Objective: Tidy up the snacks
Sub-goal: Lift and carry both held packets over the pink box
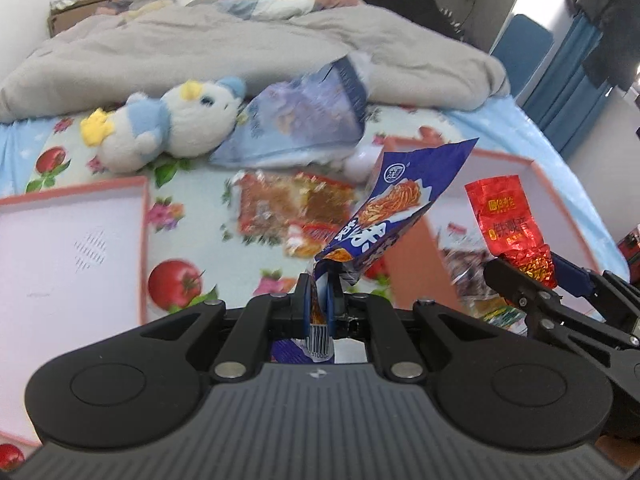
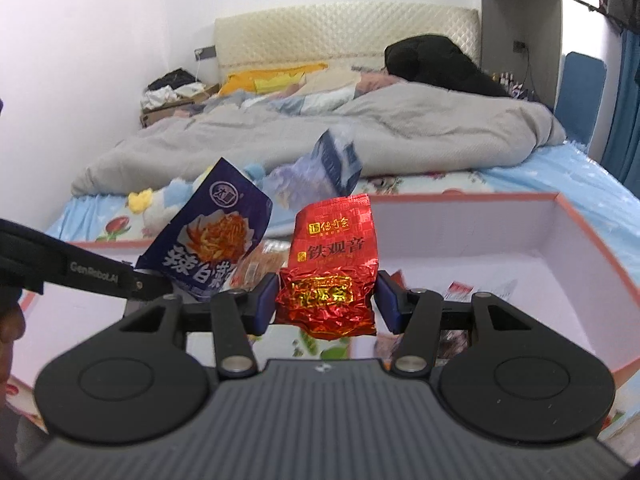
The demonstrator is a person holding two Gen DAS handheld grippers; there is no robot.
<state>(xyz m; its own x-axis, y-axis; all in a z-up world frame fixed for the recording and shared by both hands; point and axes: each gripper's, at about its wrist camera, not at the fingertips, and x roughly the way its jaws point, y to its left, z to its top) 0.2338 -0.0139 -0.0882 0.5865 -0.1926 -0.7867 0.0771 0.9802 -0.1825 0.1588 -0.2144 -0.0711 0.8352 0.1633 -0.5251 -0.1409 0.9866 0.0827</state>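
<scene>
My left gripper (image 1: 320, 292) is shut on a blue snack packet (image 1: 396, 208) and holds it upright above the bed; the packet also shows in the right wrist view (image 2: 216, 236). My right gripper (image 2: 326, 300) is shut on a red foil tea packet (image 2: 332, 264), held over the pink-rimmed white box (image 2: 560, 240). That red packet shows at the right of the left wrist view (image 1: 508, 220), with the right gripper (image 1: 520, 284) under it. An orange-red snack packet (image 1: 292, 208) lies on the sheet. A large pale blue bag (image 1: 304, 120) lies behind it.
A second pink-rimmed white box lid (image 1: 72, 248) lies at the left. A blue and white plush toy (image 1: 168, 124) lies on the flowered sheet (image 1: 192, 216). A grey duvet (image 1: 224, 44) covers the far bed. Several packets lie inside the right box (image 2: 476, 292).
</scene>
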